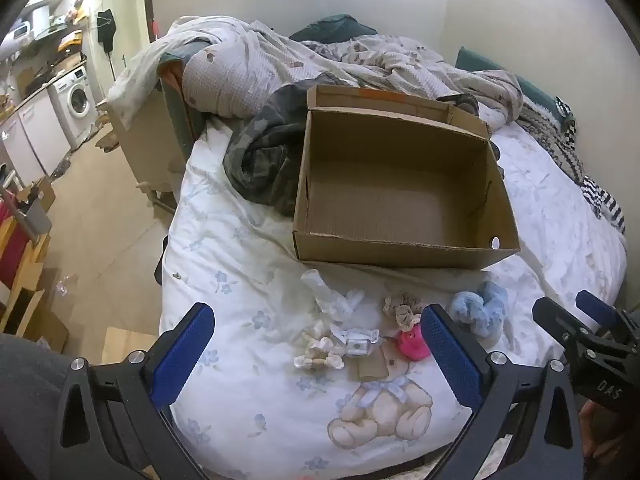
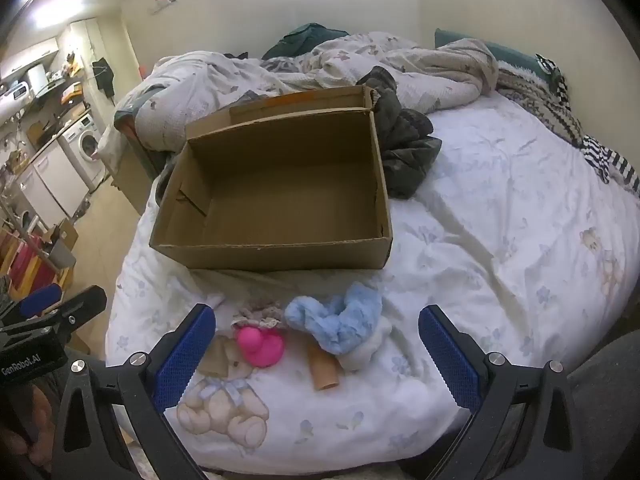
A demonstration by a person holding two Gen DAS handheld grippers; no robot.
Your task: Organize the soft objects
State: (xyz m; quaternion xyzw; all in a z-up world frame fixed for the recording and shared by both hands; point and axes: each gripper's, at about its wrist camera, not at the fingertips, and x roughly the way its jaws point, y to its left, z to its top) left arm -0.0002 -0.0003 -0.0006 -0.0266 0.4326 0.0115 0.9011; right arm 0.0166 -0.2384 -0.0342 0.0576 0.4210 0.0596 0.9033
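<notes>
Step in hand, as judged: first pick from the row of soft items on the white floral-print bed cover [image 1: 224,240]; brown open-topped cardboard box [image 1: 400,184] empty, nothing yet stowed.

Left claw [image 1: 316,356]: spread wide, holding nothing, hovering over small white cloth pieces [image 1: 336,300] and a cream plush toy [image 1: 320,354]. Right claw [image 2: 316,356]: spread wide, holding nothing, hovering over a pink rubber-like duck toy [image 2: 260,346] and a fluffy light-blue plush scrunchie [image 2: 340,320].

Location: soft items in a loose row on the bed cover, just in front of the box's near wall, apart from it. Beige lace-trimmed scrunchie [image 2: 256,314] touching the duck at its far side.

Orientation: blue scrunchie bent into a V, long axis roughly left-to-right, parallel to the box's near wall. Box long axis likewise left-to-right, opening upward.

Recommended procedure:
- Centre over one item only; avoid catching the neighbour.
- Lower until both pads straddle the bulk, across the short axis.
- Close gently; avoid pinching the cover.
- Lift clear of the near wall before release.
</notes>
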